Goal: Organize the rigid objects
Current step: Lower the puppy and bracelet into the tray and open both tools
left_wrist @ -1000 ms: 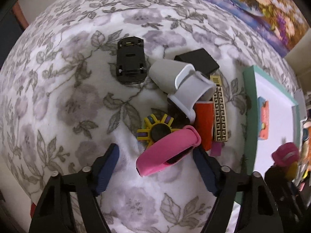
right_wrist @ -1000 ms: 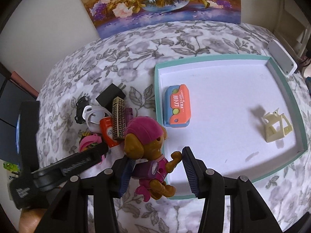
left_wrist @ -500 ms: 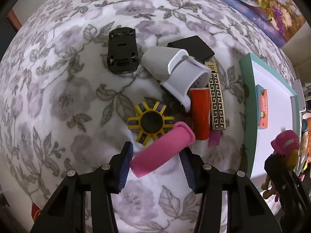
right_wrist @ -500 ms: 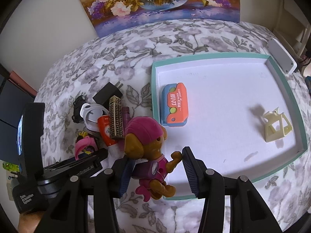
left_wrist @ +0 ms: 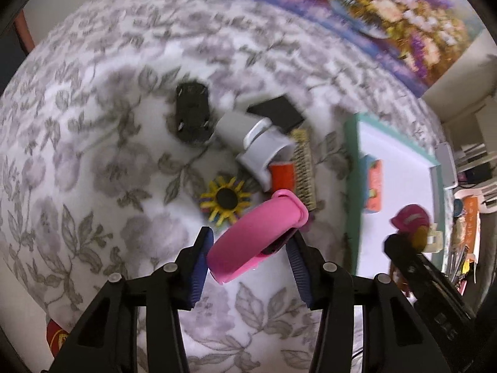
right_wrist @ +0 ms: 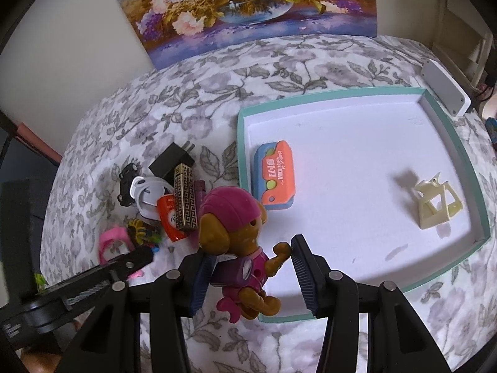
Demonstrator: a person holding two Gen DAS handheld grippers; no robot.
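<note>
My left gripper (left_wrist: 248,251) is shut on a pink wristband (left_wrist: 257,233), which hangs slanted a little above the flowered bedspread (left_wrist: 93,155). Just beyond it lie a yellow spinner (left_wrist: 225,200), a red tube (left_wrist: 281,177), a gold patterned lighter (left_wrist: 304,171), a white and grey cup-shaped piece (left_wrist: 254,143), a black charger (left_wrist: 276,112) and a black toy car (left_wrist: 191,112). My right gripper (right_wrist: 248,270) is shut on a toy dog with a pink cap (right_wrist: 233,217), held over the near left corner of the teal-rimmed white tray (right_wrist: 341,99).
An orange and blue box (right_wrist: 276,180) lies at the tray's left side and a cream plastic piece (right_wrist: 435,205) at its right. A flower painting (right_wrist: 248,6) leans on the wall behind. A white device (right_wrist: 444,90) sits past the tray's far right corner.
The left jaws closed on the pink wristband and lifted it off the bedspread, so the pile looks farther away. The right gripper and toy dog stayed put.
</note>
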